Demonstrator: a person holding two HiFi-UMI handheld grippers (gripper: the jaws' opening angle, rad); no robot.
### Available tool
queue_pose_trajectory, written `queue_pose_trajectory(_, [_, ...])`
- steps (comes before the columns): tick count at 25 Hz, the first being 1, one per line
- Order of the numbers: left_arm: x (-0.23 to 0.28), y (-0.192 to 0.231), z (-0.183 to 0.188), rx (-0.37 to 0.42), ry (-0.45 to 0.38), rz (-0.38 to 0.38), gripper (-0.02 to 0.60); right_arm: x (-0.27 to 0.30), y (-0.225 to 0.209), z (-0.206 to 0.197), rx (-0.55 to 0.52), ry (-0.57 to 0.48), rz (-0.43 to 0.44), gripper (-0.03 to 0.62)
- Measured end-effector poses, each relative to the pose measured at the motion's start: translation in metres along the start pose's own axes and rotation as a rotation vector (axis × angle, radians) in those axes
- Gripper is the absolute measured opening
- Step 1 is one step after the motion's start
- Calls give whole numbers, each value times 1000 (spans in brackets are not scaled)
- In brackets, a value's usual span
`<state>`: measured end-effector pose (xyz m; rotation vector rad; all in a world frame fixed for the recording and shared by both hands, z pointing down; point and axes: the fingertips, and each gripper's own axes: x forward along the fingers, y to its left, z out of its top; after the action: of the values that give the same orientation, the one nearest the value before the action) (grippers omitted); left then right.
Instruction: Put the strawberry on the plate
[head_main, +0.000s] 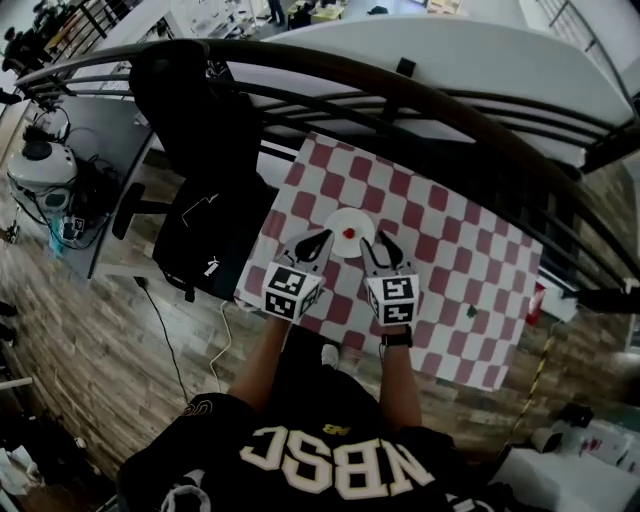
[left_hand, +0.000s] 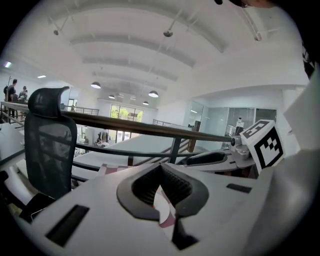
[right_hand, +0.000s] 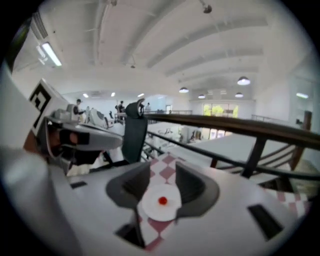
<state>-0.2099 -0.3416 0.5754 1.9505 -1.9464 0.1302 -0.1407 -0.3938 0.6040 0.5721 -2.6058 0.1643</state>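
Strawberry (right_hand: 162, 201) small, red, on round white plate (right_hand: 154, 213); checkered cloth (head_main: 440, 240).

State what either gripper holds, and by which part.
Nothing is held: left gripper and right gripper are empty; the strawberry lies on the plate.

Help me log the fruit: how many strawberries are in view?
1. The strawberry lies near the middle of the white plate on the checkered tablecloth. No others show.

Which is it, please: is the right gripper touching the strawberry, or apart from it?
Apart. The right gripper, in its own view, has open jaws; the strawberry lies on the plate beyond them.
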Motion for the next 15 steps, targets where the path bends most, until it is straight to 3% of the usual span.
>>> queue_pose_trajectory(2, [-15,-14,19,11,-46,6,14,-28,1,24,-9,-72,-51,156])
queue_pose_trajectory(7, [-56,-48,63,55,-165,22,14,-91,20,75,1,-256,-76,78])
queue_pose_trajectory(15, [-112,-85,85,87,-284,26,14,-156,54,91,81,-418,-146,23])
